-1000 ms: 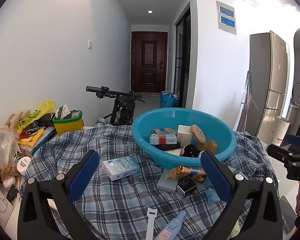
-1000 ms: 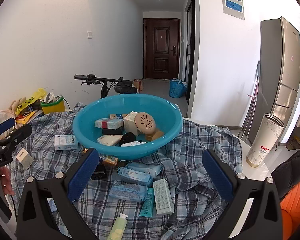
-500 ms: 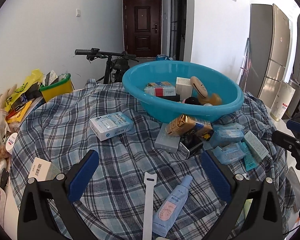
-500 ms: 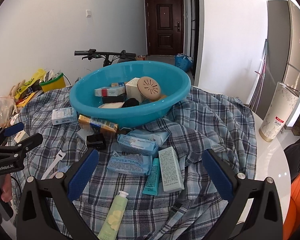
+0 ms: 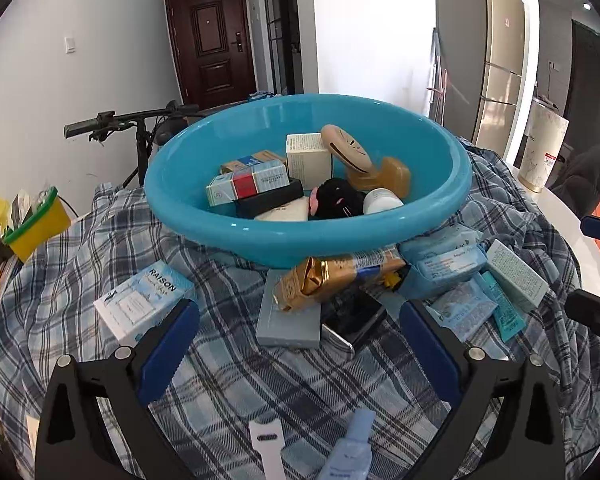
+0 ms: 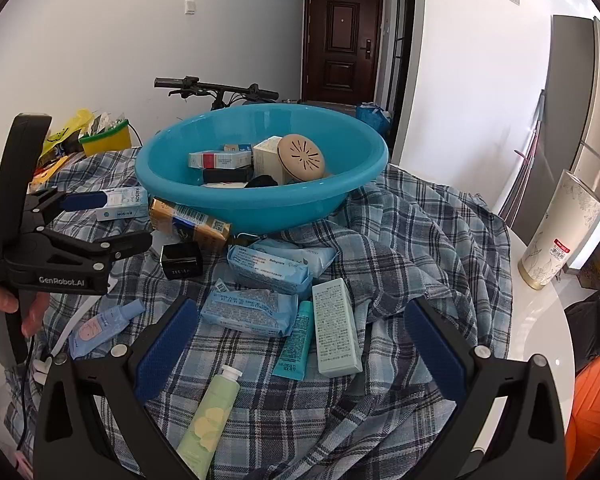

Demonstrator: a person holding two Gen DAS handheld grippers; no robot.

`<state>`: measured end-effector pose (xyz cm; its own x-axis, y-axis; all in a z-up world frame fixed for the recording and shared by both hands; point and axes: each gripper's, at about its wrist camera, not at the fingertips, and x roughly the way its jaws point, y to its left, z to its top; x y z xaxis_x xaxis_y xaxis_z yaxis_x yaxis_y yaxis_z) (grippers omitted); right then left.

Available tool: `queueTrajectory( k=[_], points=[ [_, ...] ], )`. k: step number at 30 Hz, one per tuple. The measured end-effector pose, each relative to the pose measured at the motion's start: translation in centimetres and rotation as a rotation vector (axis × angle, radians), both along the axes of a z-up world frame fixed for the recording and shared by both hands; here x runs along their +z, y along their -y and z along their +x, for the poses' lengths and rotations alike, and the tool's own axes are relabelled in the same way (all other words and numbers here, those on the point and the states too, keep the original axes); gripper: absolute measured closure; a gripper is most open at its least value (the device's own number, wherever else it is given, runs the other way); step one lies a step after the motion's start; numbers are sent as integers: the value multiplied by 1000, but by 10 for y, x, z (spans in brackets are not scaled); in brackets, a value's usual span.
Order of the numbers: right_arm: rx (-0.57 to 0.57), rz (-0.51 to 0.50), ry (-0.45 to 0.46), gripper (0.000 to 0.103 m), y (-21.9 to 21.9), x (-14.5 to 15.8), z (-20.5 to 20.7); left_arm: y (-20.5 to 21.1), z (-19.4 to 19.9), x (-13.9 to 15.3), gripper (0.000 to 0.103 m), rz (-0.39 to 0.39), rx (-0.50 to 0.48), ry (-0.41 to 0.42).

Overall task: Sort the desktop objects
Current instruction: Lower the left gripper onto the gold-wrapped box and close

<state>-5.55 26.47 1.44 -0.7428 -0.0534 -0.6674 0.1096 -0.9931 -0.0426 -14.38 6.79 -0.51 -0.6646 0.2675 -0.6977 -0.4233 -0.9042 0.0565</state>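
While both claws hang wide apart and hold nothing, the bench (image 6: 540, 320) under its checked cloth (image 6: 420, 248) carries the whole sorting job. The biggest thing on it is the blue basin (image 5: 308, 236), already part-filled with boxes, a round beige disc and a black soft item. It sits near the middle of the cloth, and loose objects lie against its front wall.

The left claw (image 5: 300, 340) points at the pile just in front of the basin: a gold-wrapped pack (image 5: 332, 280) leans on a flat grey box (image 5: 288, 320), with a dark shiny item beside them. A white RAISON box (image 5: 140, 300) lies close to the left finger. The right claw (image 6: 300, 340) hovers over the pale blue wipe packs (image 6: 252, 312), a tall mint box (image 6: 336, 328), a teal tube (image 6: 296, 340) and a green tube (image 6: 212, 420) nearer the camera.

The risks, as I judge them, come from the crowding — the gold pack overlaps the grey box, so closing on one may drag or tip the other. The soft wipe packs can fold and slip out of the pads. The cloth is wrinkled and loose — a finger catching it could pull the near objects, or shift the basin.
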Motion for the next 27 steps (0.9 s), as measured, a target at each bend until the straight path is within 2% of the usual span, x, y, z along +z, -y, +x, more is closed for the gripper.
queueTrajectory(
  k=[4, 7, 11, 14, 15, 17, 19, 21, 24, 25, 27],
  points=[
    [1, 5, 19, 0, -2, -8, -5, -11, -21, -9, 4, 1, -27, 65],
    [8, -8, 40, 0, -5, -13, -7, -19, -28, -17, 19, -30, -45, 75],
    [0, 2, 46, 0, -9, -17, -11, -20, -28, -20, 35, 11, -61, 99],
    [-3, -16, 53, 0, -13, -18, -13, -20, -21, -22, 63, -2, -71, 98],
    [-3, -22, 57, 0, -14, -19, -13, -19, -18, -22, 65, -1, -72, 96],
    [0, -30, 62, 0, -14, -19, -14, -14, -10, -21, 78, 21, -74, 98],
    [0, -35, 61, 0, -15, -19, -13, -10, -2, -19, 84, 38, -89, 111],
    [2, -40, 61, 0, -15, -20, -13, -9, 6, -17, 84, 50, -113, 122],
    [6, -42, 65, 0, -13, -20, -14, -14, 13, -16, 84, 27, -131, 109],
    [7, -43, 67, 0, -13, -20, -15, -17, 12, -16, 82, 12, -133, 103],
    [9, -48, 68, 0, -13, -20, -15, -20, 9, -18, 68, -5, -131, 109]
  ],
)
